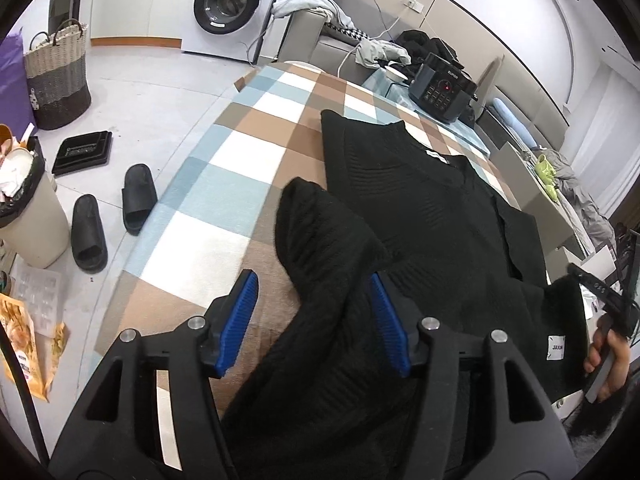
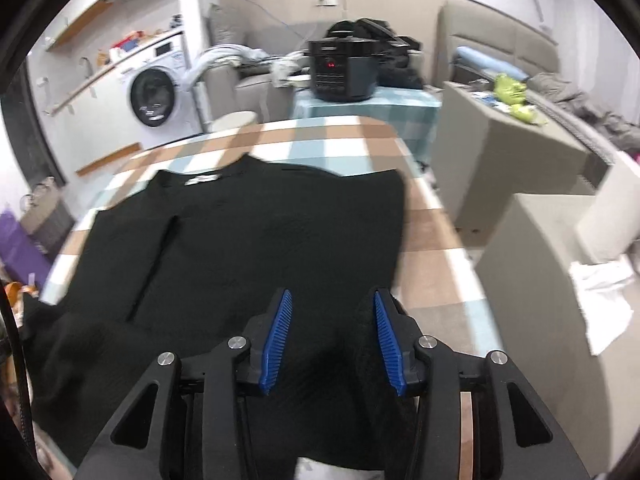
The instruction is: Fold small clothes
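Observation:
A black ribbed knit sweater (image 1: pixel 432 216) lies on a table under a brown, blue and white checked cloth (image 1: pixel 240 152), collar and white neck label at the far side. My left gripper (image 1: pixel 314 292) is open, its blue pads astride a raised fold of the sweater's near edge. In the right wrist view the sweater (image 2: pixel 248 240) lies spread flat. My right gripper (image 2: pixel 330 312) is open, with the sweater's near hem bunched between its blue pads. The right hand and its gripper show at the right edge of the left wrist view (image 1: pixel 604 312), by a white hem tag (image 1: pixel 555 347).
A black cooker (image 1: pixel 442 86) stands on a small table beyond the far end. A washing machine (image 1: pixel 232 4), a woven basket (image 1: pixel 58 76), black slippers (image 1: pixel 114 212) and a bin (image 1: pixel 28 216) are at the left. Grey furniture (image 2: pixel 532 240) stands close on the right.

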`<state>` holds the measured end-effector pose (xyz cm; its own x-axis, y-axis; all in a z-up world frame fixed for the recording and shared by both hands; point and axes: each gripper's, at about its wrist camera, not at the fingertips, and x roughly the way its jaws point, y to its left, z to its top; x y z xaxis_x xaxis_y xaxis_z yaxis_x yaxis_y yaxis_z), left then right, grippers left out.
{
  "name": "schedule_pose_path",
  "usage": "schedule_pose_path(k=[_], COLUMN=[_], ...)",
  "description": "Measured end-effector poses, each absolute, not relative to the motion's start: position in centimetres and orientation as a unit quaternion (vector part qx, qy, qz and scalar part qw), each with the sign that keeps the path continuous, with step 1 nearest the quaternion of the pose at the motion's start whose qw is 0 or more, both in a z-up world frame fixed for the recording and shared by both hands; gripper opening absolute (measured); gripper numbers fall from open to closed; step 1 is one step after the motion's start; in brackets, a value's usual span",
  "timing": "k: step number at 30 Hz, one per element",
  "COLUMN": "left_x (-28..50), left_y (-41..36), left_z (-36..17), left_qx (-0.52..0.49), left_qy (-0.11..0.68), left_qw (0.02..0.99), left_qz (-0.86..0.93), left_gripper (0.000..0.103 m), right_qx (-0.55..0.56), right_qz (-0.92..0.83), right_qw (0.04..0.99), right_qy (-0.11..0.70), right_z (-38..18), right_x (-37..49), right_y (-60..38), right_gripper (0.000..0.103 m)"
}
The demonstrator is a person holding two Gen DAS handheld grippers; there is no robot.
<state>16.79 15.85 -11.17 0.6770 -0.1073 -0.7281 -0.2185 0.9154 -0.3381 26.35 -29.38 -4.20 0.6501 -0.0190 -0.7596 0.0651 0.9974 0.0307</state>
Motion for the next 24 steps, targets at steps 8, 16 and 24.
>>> schedule_pose_path(k=[8,16,24], left_x=[17.3,17.2,17.2], left_y=[16.4,16.5,16.2], left_z=[-10.5,-9.7,-10.3], left_qx=[-0.211,-0.215,-0.215], left_qy=[0.390,0.378,0.389], left_qw=[0.896,0.900,0.895], left_qz=[0.029,0.026,0.022], left_gripper=[0.055,0.056,0.056], right_qx=[0.043,0.033,0.000], right_qz=[-0.008,0.057,0.078], right_qw=[0.908,0.899,0.864], right_qy=[0.416,0.434,0.497], right_z=[-3.3,-4.4,-10.6], right_x=[25.0,27.3,30.8], right_y=[-31.0,-26.0,-21.1], right_gripper=[0.043,0.044,0.044])
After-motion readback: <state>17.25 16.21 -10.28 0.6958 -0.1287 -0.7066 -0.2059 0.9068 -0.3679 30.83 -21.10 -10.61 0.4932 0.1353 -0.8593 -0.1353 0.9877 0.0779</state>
